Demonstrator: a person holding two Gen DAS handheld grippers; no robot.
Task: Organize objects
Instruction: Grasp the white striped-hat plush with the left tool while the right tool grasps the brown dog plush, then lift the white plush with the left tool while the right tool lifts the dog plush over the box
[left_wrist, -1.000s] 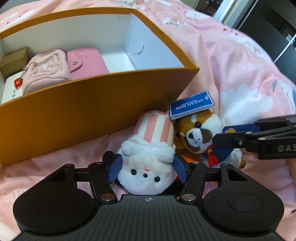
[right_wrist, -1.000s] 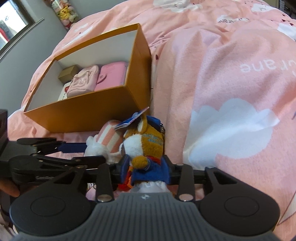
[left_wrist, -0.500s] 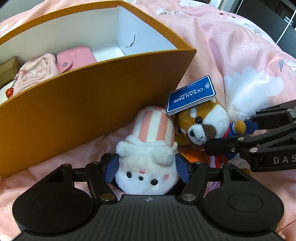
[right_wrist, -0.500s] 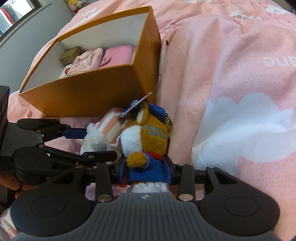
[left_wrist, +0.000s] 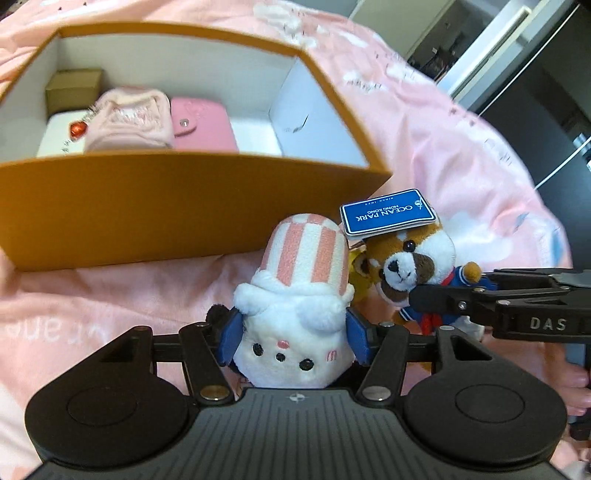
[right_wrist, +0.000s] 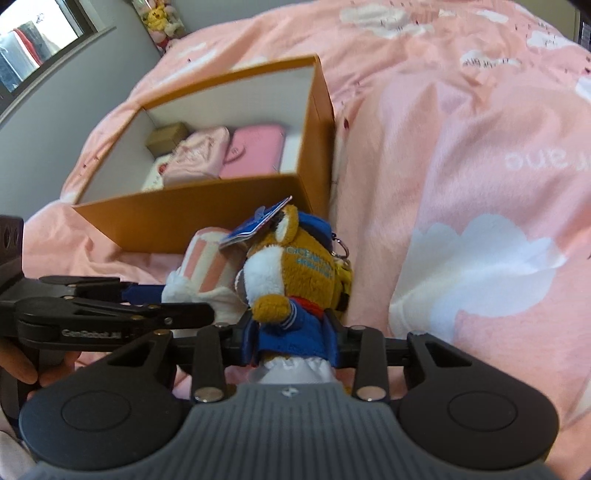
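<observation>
The left gripper (left_wrist: 293, 338) is closing its fingers on the white round plush with the pink-striped hat (left_wrist: 295, 310); the right gripper (right_wrist: 291, 341) holds the brown plush animal in blue clothes (right_wrist: 291, 280); both are near the orange cardboard box's (left_wrist: 184, 218) near wall, with open pink bed cover (right_wrist: 461, 184) to the right.

Orange box (left_wrist: 155, 206) (white inside), pink-striped plush (left_wrist: 306, 258)

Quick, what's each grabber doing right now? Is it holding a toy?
Left gripper: closing on the white plush toy with the pink-striped hat, fingers pressing its sides.
Right gripper: closed on the brown plush animal in a blue sailor suit.
</observation>
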